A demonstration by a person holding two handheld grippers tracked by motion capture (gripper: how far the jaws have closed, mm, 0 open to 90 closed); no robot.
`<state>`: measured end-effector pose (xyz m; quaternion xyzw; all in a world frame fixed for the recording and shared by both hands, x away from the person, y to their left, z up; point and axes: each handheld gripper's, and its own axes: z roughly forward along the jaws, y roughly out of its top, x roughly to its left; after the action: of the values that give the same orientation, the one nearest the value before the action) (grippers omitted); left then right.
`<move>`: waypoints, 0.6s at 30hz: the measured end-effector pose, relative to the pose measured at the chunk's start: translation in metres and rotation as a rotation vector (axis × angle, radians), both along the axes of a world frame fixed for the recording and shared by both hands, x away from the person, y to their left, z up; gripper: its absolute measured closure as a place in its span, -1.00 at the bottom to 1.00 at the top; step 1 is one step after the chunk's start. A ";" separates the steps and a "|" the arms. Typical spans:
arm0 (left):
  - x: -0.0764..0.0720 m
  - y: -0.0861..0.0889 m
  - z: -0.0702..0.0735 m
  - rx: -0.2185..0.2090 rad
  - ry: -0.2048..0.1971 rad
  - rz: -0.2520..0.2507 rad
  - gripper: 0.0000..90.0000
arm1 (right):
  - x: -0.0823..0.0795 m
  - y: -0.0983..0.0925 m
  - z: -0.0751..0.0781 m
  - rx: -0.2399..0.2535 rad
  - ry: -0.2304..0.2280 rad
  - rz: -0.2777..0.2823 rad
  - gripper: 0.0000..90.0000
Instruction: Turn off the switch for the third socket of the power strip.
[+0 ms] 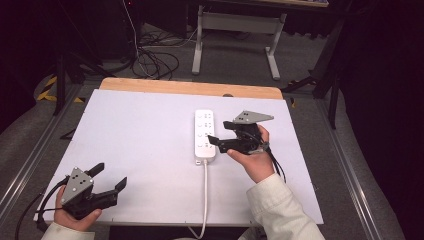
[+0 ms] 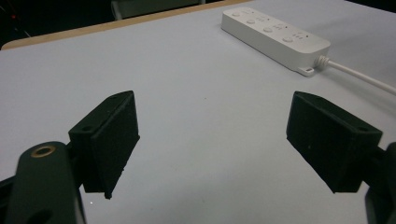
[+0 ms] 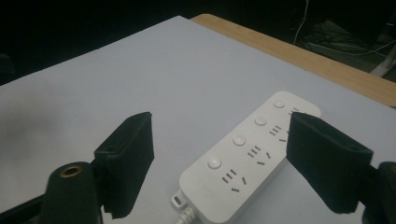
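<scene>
A white power strip (image 1: 205, 136) lies flat on the white table top (image 1: 145, 140), a little right of the middle, its long side running away from the person. It has four round buttons in a row, each beside a set of socket holes, as the right gripper view shows (image 3: 247, 154). Its white cord (image 1: 204, 197) leaves the near end and runs straight back over the near edge of the table. The right gripper (image 1: 219, 134) is held in the person's right hand (image 1: 252, 157) just to the right of the strip, pointing left at it; its jaws are spread apart and empty, one black jaw overlapping the strip's right side from above, and whether it touches the strip cannot be told. In the right gripper view the strip sits between the two jaws, beyond them. The left gripper (image 1: 110, 176) is held in the left hand (image 1: 75, 212) near the front left corner of the table, well apart from the strip, its jaws also spread wide with nothing between them. In the left gripper view (image 2: 212, 135) bare table lies between the jaws and the strip (image 2: 275, 37) sits far off to the upper right. A wooden strip (image 1: 190, 88) borders the far edge of the table.
</scene>
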<state>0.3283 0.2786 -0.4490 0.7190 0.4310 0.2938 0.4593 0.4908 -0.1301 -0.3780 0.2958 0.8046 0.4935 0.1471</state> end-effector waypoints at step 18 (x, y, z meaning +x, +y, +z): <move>-0.001 -0.001 0.000 -0.002 0.005 -0.005 -0.62 | -0.054 -0.041 -0.012 0.026 0.006 0.043 -0.52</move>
<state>0.3277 0.2779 -0.4487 0.7203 0.4308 0.2904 0.4596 0.4372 -0.1716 -0.3899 0.2816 0.8046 0.5063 0.1302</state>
